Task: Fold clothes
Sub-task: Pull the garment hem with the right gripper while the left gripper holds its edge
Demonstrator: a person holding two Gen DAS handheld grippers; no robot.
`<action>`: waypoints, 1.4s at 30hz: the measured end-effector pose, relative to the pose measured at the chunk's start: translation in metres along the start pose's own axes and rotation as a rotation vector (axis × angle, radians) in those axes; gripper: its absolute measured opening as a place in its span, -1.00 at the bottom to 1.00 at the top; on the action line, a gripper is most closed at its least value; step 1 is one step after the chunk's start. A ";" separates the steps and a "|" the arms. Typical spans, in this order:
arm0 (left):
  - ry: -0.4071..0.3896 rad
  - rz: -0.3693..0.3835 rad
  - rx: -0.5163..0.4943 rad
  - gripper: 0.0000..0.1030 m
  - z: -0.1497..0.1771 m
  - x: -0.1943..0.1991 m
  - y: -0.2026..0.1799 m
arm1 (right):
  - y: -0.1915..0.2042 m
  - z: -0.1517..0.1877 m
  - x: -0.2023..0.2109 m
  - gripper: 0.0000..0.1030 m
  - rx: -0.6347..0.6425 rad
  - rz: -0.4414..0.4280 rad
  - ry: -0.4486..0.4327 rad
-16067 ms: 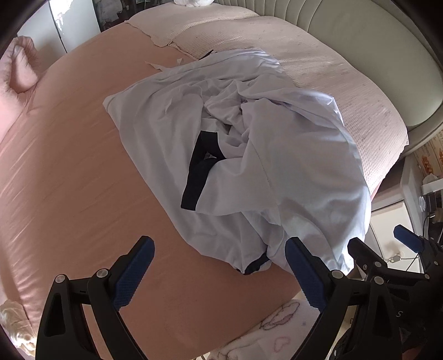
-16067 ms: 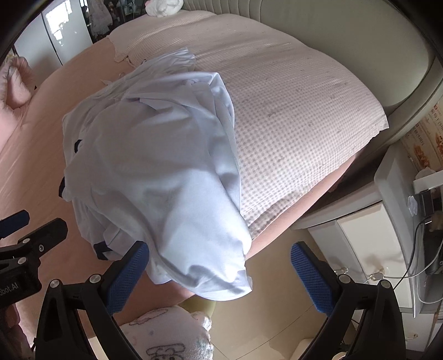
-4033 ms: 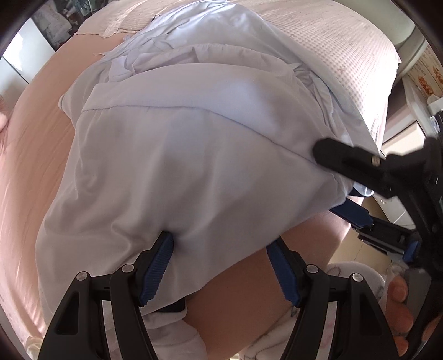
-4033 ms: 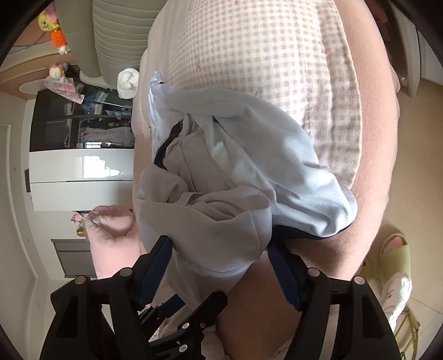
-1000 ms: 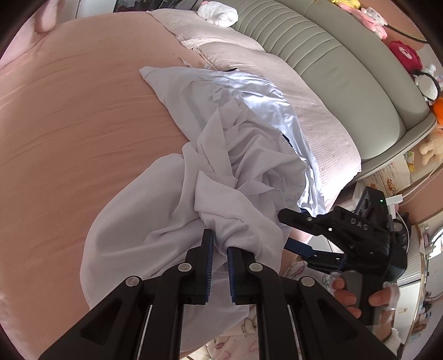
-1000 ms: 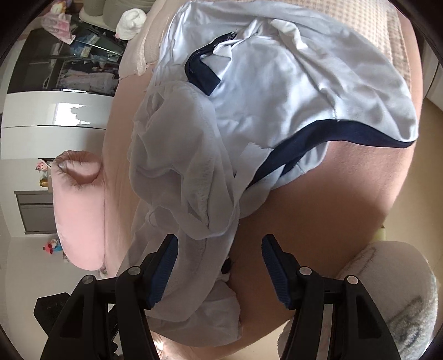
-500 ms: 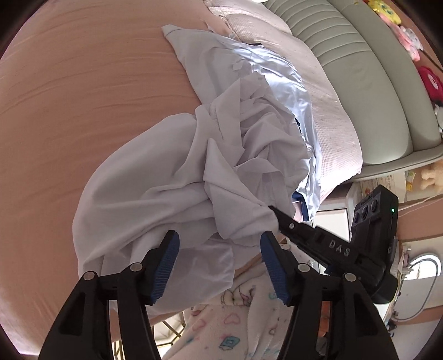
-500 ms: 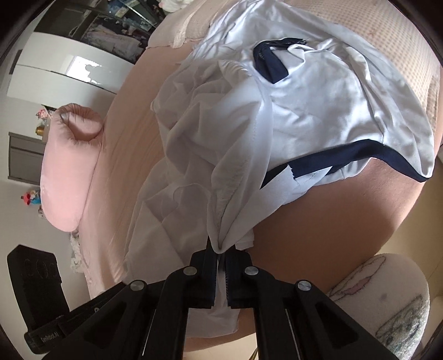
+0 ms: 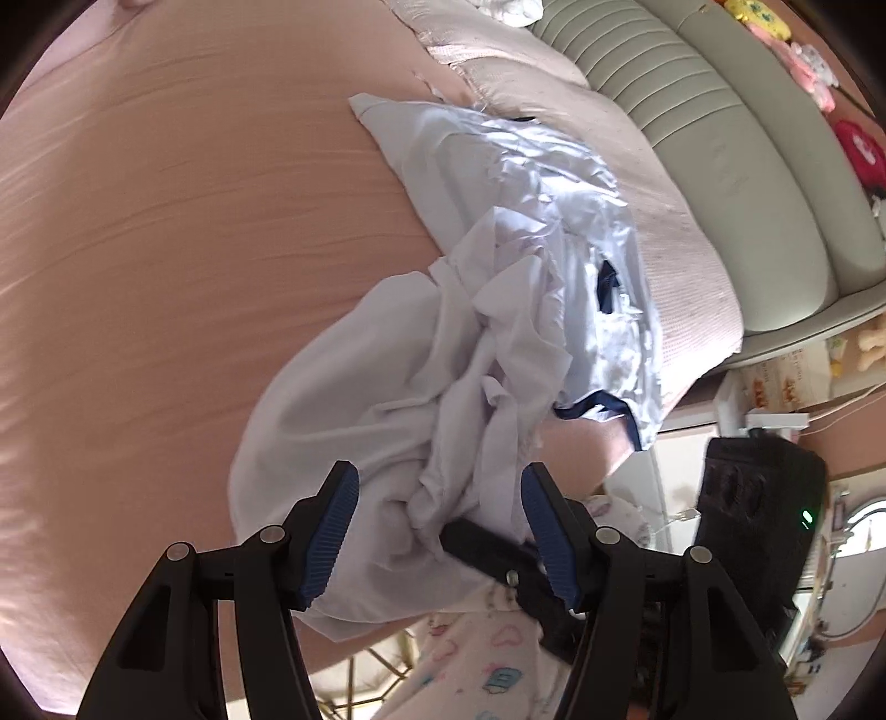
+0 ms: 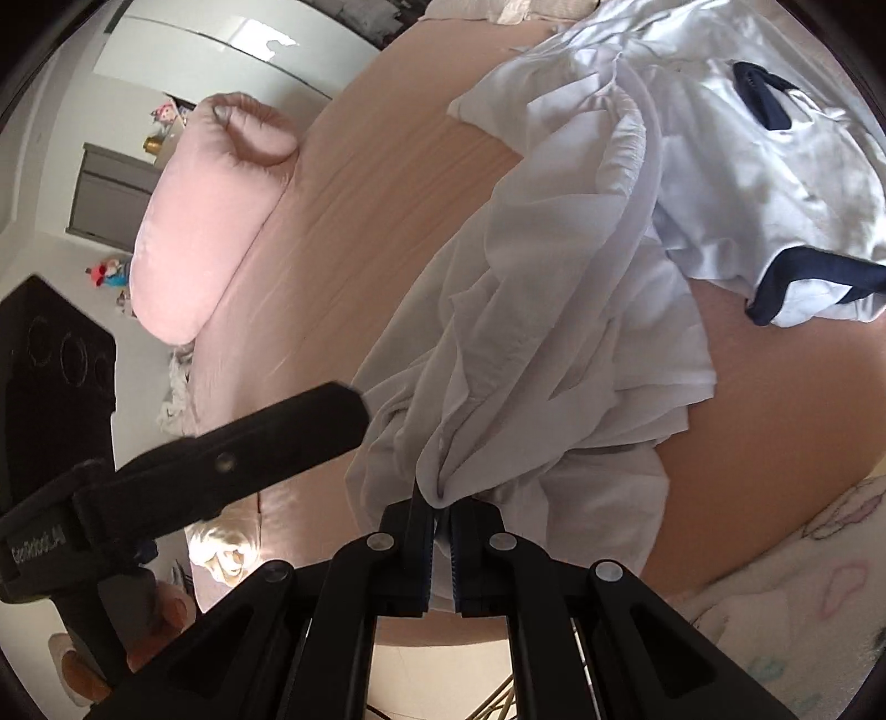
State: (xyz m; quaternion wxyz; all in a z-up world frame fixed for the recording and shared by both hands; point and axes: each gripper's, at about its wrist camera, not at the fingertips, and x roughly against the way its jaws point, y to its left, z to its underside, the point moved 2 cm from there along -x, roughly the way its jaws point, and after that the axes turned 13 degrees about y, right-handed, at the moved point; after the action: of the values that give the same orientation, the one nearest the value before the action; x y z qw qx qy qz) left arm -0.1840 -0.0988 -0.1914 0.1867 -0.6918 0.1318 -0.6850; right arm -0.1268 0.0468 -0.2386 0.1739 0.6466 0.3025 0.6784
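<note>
Since a second ago the grip has swapped: left gripper (image 9: 440,531) released, right gripper (image 10: 440,518) clenched on the limp, light garment (image 10: 554,354) near the bed (image 9: 166,249) edge.

This is a bedroom in a home. A wide bed (image 9: 166,232) with a pink sheet fills most of both views, and a padded grey-green headboard (image 9: 736,149) curves along one side. A rolled pink pillow (image 10: 210,216) lies at the far edge. Soft toys (image 9: 803,55) sit on the ledge behind the headboard – one red, some pink. White wardrobe doors (image 10: 232,39) stand by the wall, and a white bedside cabinet (image 9: 681,459) is next to the bed.
</note>
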 end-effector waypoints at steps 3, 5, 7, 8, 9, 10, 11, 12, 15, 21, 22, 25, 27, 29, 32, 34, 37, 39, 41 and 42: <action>0.063 0.040 -0.008 0.14 -0.008 -0.015 0.001 | 0.007 0.006 -0.007 -0.93 0.026 0.018 0.023; 0.083 0.048 -0.006 0.14 -0.010 -0.022 -0.001 | 0.007 0.008 -0.010 -0.93 0.038 0.042 0.035; 0.070 0.036 -0.026 0.14 -0.011 -0.025 -0.007 | 0.005 0.010 -0.010 -0.93 0.039 0.064 0.041; 0.064 0.026 -0.033 0.14 -0.012 -0.027 -0.008 | 0.004 0.010 -0.009 -0.93 0.035 0.065 0.042; 0.061 0.014 -0.040 0.14 -0.012 -0.029 -0.010 | 0.001 0.010 -0.007 -0.93 0.025 0.057 0.041; 0.057 0.003 -0.046 0.14 -0.013 -0.031 -0.011 | -0.002 0.010 -0.005 -0.93 0.016 0.048 0.041; 0.053 -0.009 -0.053 0.13 -0.013 -0.033 -0.012 | -0.006 0.011 -0.002 -0.92 0.006 0.043 0.038; 0.063 -0.016 -0.044 0.11 -0.014 -0.036 -0.011 | -0.011 0.013 0.003 -0.93 -0.006 0.040 0.032; 0.071 -0.027 -0.005 -0.22 -0.017 -0.040 -0.005 | -0.017 0.013 0.014 -0.92 -0.007 0.078 0.036; 0.078 -0.009 0.073 -0.44 -0.019 -0.044 0.017 | -0.027 0.005 0.045 0.10 -0.049 0.094 0.003; 0.078 -0.009 0.073 -0.44 -0.018 -0.045 0.019 | -0.028 0.002 0.051 0.17 -0.057 0.091 -0.007; 0.081 -0.025 0.074 -0.44 -0.016 -0.047 0.022 | -0.033 -0.012 0.063 0.19 -0.082 0.098 -0.043; 0.080 -0.029 0.080 -0.44 -0.015 -0.049 0.026 | -0.038 -0.024 0.069 0.19 -0.102 0.111 -0.068; 0.076 -0.012 0.093 -0.44 -0.013 -0.051 0.031 | -0.043 -0.037 0.071 0.19 -0.119 0.112 -0.091; 0.073 0.014 0.118 -0.39 -0.008 -0.054 0.041 | -0.047 -0.059 0.064 0.19 -0.151 0.094 -0.103; 0.075 0.028 0.132 -0.39 -0.004 -0.056 0.046 | -0.050 -0.075 0.055 0.19 -0.175 0.111 -0.096; 0.065 0.052 0.141 -0.39 0.000 -0.058 0.052 | -0.053 -0.106 0.041 0.19 -0.190 0.142 -0.075; 0.061 0.058 0.141 -0.39 0.000 -0.059 0.054 | -0.050 -0.122 0.033 0.19 -0.193 0.144 -0.066; 0.056 0.057 0.137 -0.39 0.001 -0.060 0.054 | -0.047 -0.132 0.025 0.19 -0.193 0.130 -0.057; 0.054 0.058 0.137 -0.39 0.001 -0.061 0.054 | -0.045 -0.137 0.021 0.19 -0.193 0.123 -0.053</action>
State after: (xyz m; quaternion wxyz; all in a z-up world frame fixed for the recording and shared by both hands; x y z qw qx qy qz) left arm -0.1809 -0.1201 -0.2700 0.2496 -0.6546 0.1095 -0.7052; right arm -0.2704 0.0689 -0.2484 0.2011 0.6619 0.1906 0.6965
